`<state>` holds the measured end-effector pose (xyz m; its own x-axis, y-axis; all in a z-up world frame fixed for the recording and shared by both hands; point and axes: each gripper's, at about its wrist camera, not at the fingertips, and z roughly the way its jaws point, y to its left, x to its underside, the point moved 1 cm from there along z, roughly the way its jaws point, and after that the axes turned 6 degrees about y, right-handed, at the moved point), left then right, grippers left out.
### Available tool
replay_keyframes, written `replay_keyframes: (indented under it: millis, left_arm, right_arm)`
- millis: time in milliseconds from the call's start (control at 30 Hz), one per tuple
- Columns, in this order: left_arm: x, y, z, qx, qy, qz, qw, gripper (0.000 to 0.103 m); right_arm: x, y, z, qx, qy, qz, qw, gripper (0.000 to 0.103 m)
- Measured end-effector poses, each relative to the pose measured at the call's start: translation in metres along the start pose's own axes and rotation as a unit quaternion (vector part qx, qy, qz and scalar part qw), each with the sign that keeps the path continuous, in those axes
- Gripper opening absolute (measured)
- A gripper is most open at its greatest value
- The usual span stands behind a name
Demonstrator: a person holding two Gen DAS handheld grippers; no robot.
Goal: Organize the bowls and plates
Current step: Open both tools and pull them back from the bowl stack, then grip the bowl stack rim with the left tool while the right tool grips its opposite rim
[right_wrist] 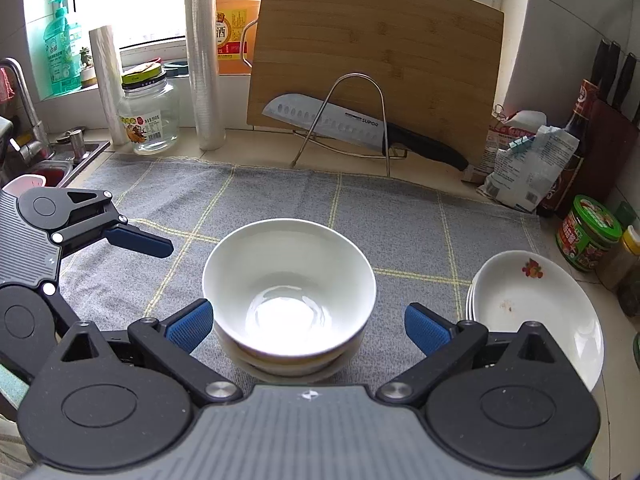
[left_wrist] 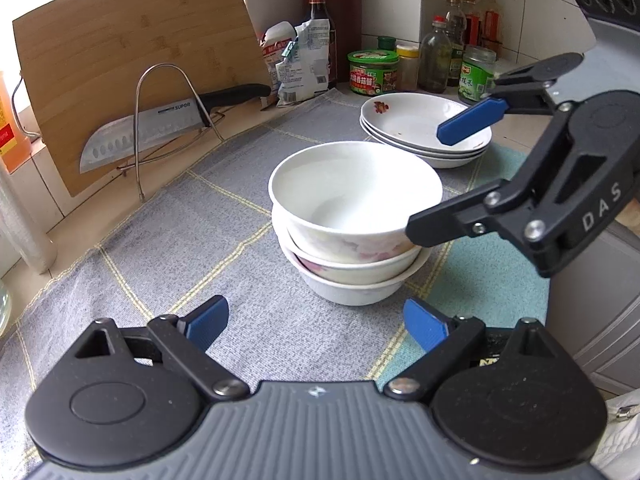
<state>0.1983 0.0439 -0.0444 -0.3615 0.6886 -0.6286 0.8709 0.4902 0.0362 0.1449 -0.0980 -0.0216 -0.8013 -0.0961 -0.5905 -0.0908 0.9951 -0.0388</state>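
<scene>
Your right tongs (right_wrist: pixel 308 326) stand wide, straddling the top of the stack of bowls (right_wrist: pixel 290 292) without pressing it; nothing is gripped. Your left tongs (left_wrist: pixel 316 322) are wide too and empty, just short of that stack. Beyond the right tongs on the desk (left_wrist: pixel 168 240), the stacked plates (left_wrist: pixel 424 128) sit apart.

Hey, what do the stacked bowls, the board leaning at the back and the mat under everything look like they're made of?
Stacked bowls: probably glazed ceramic, glossy white with window glare inside.
Board: bamboo or wood, pale strips with visible grain, matte.
Mat: woven fabric, grey with yellow grid lines, soft fuzzy texture.
</scene>
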Motion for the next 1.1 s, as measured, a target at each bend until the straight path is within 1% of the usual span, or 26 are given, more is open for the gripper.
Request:
replay_keyframes:
  millis: [100, 167, 333, 433, 533, 633, 700, 833, 900, 1000, 1100]
  left_arm:
    - [0.006, 0.001, 0.008, 0.008, 0.008, 0.001, 0.9999, 0.094]
    - [0.009, 0.000, 0.012, 0.005, 0.014, 0.002, 0.9999, 0.094]
    - [0.018, -0.003, 0.018, 0.006, 0.031, -0.021, 0.9993, 0.094]
    - [0.017, -0.004, 0.023, 0.000, 0.040, -0.033, 0.9986, 0.094]
    - [0.014, -0.006, 0.027, -0.016, 0.047, -0.045, 0.9978, 0.094]
    - [0.010, -0.010, 0.032, -0.031, 0.053, -0.067, 0.9958, 0.094]
    - [0.009, -0.014, 0.034, -0.038, 0.057, -0.091, 0.9935, 0.094]
    - [0.012, -0.016, 0.039, -0.042, 0.066, -0.150, 0.9857, 0.094]
    - [0.012, -0.018, 0.041, -0.056, 0.060, -0.176, 0.9811, 0.094]
    - [0.011, -0.025, 0.044, -0.076, 0.057, -0.184, 0.9783, 0.094]
    - [0.008, -0.033, 0.047, -0.086, 0.065, -0.166, 0.9801, 0.095]
  right_arm:
    - [0.014, -0.001, 0.003, 0.005, 0.014, 0.014, 1.000, 0.103]
    - [0.024, -0.001, 0.010, 0.014, 0.033, 0.017, 0.999, 0.103]
    - [0.041, -0.003, 0.035, 0.020, 0.075, -0.003, 0.997, 0.103]
    - [0.043, -0.007, 0.047, 0.011, 0.080, -0.015, 0.997, 0.103]
    - [0.042, -0.014, 0.058, -0.003, 0.082, -0.037, 0.996, 0.103]
    - [0.040, -0.022, 0.066, -0.020, 0.080, -0.074, 0.994, 0.103]
    - [0.038, -0.028, 0.072, -0.037, 0.080, -0.099, 0.991, 0.103]
    - [0.036, -0.040, 0.078, -0.082, 0.074, -0.151, 0.982, 0.103]
    - [0.035, -0.044, 0.080, -0.107, 0.071, -0.171, 0.977, 0.103]
    - [0.034, -0.050, 0.082, -0.141, 0.063, -0.203, 0.967, 0.103]
    - [0.032, -0.050, 0.085, -0.158, 0.061, -0.226, 0.960, 0.103]
